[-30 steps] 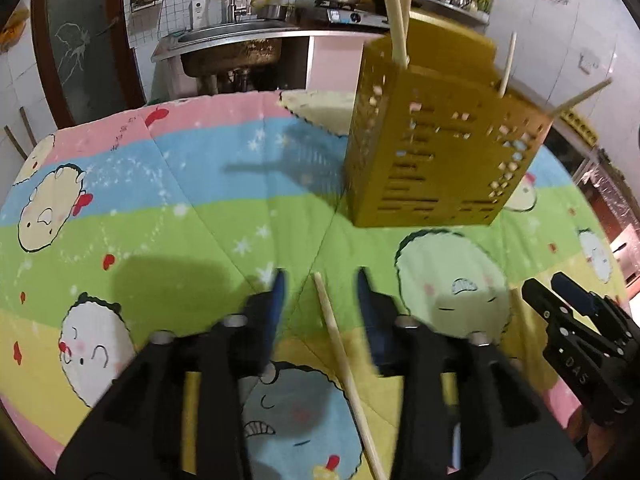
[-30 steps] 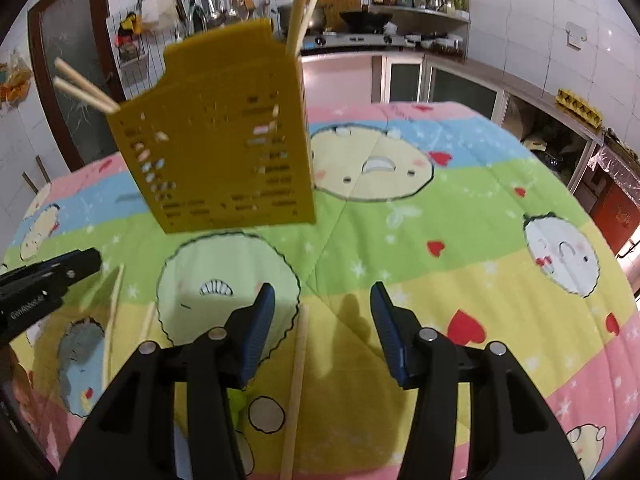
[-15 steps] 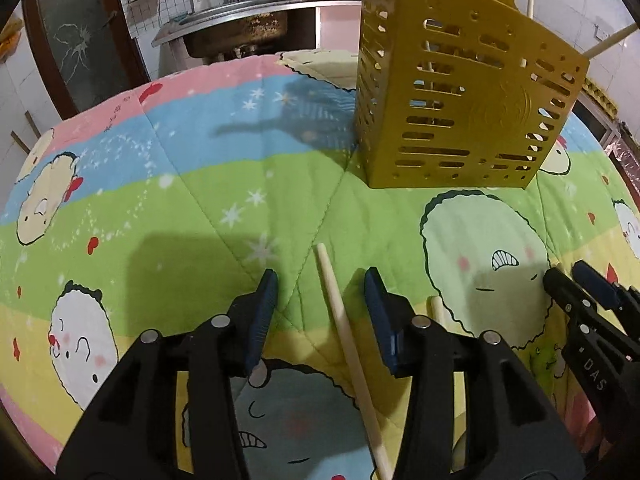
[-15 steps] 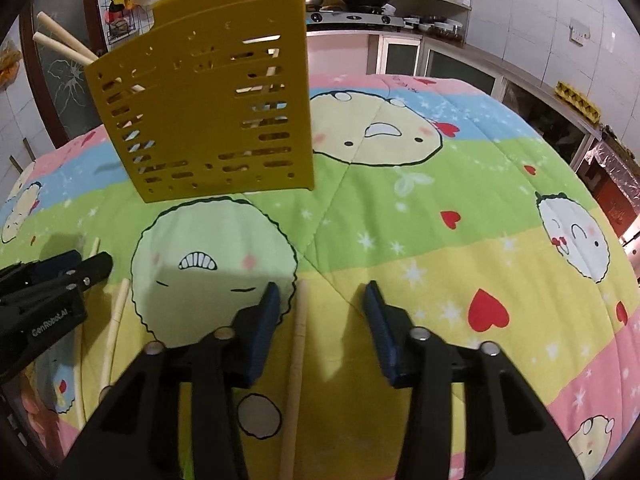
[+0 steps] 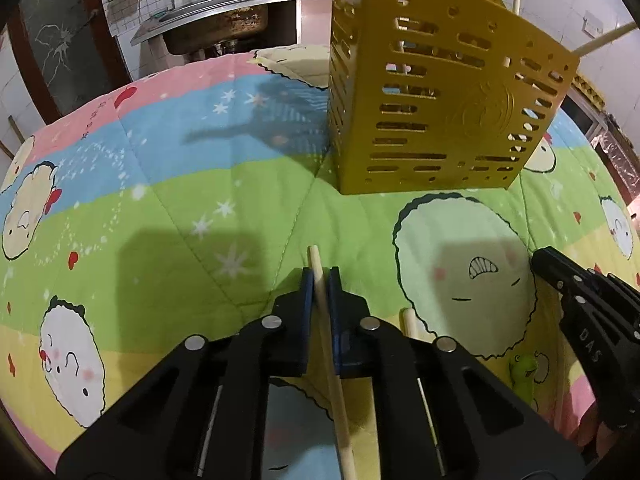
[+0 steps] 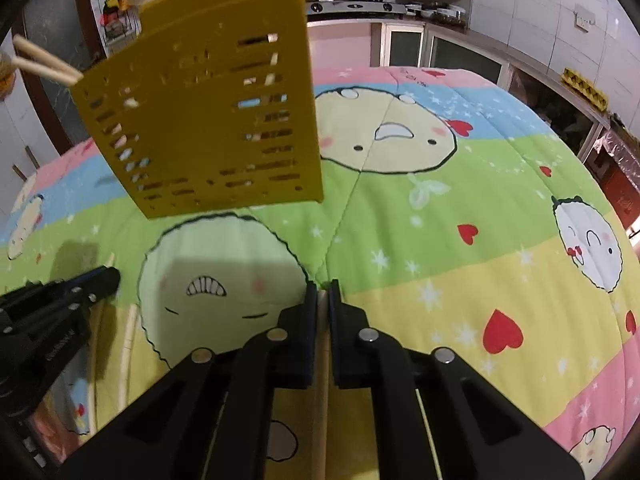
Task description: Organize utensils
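Left view only: chopstick (image 5: 316, 264) tip past gripper (image 5: 319, 280).

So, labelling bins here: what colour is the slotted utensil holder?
Mustard yellow utensil holder, clearest in the left wrist view.

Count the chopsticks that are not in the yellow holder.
3 visible: the first chopstick is clamped in the jaws of the left gripper, the second chopstick in the jaws of the right gripper, and the third chopstick lies loose on the cloth between them. Others may be hidden under the grippers.
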